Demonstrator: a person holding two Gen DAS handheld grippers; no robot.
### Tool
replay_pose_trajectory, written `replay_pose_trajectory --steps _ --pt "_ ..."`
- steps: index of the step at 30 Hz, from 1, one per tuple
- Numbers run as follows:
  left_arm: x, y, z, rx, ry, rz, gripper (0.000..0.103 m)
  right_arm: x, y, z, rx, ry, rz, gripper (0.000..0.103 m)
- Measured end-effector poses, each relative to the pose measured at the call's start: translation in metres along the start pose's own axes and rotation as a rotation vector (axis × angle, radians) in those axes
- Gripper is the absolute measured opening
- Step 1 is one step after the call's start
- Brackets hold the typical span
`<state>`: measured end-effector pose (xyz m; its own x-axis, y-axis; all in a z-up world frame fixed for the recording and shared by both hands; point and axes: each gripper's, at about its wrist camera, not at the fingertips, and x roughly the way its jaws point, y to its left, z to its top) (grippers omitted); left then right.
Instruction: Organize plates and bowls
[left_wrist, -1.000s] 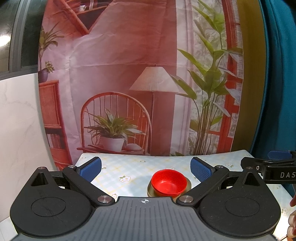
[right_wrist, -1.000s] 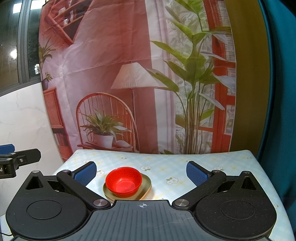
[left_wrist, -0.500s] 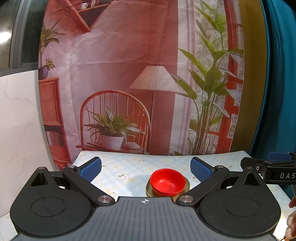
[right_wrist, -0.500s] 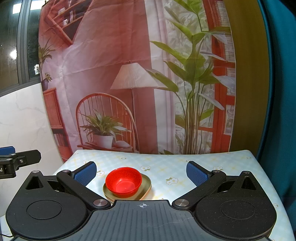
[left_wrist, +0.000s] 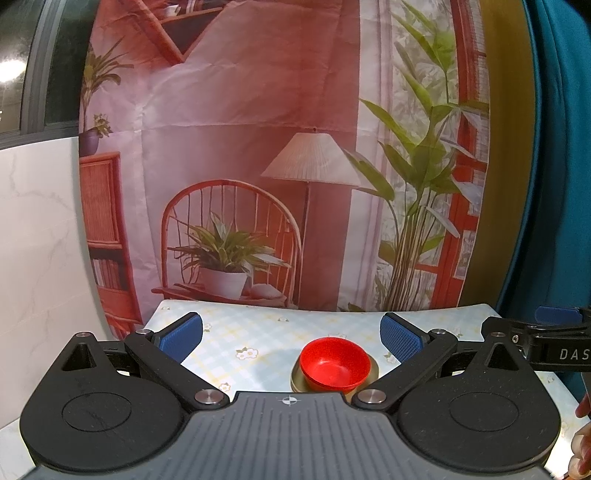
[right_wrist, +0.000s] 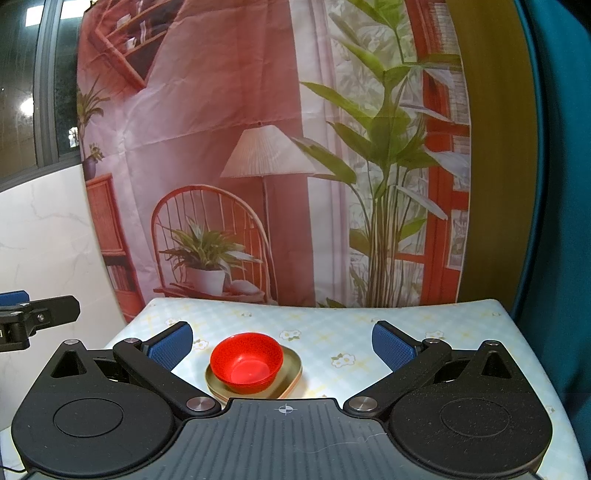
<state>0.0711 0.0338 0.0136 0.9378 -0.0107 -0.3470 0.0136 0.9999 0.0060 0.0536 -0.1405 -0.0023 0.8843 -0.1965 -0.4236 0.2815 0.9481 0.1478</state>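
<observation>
Bowl (right_wrist: 246, 362) on plate (right_wrist: 290, 373), ahead of right gripper (right_wrist: 282, 341), untouched.

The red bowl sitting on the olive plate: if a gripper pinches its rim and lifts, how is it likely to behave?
The glossy red round bowl looks like rigid plastic, so it should probably hold its shape and feel light. Its shiny flared wall could slip between pads. It rests loosely on the olive-green plate, so a push would likely slide it rather than tip it.
</observation>
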Motion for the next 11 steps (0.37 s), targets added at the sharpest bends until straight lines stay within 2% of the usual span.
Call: replay_pose_trajectory --steps 11 --pt "-0.0012 -0.0012 0.0001 -0.002 0.000 -0.001 0.103 -0.0035 -0.0005 0.0007 0.003 -0.004 -0.004 0.103"
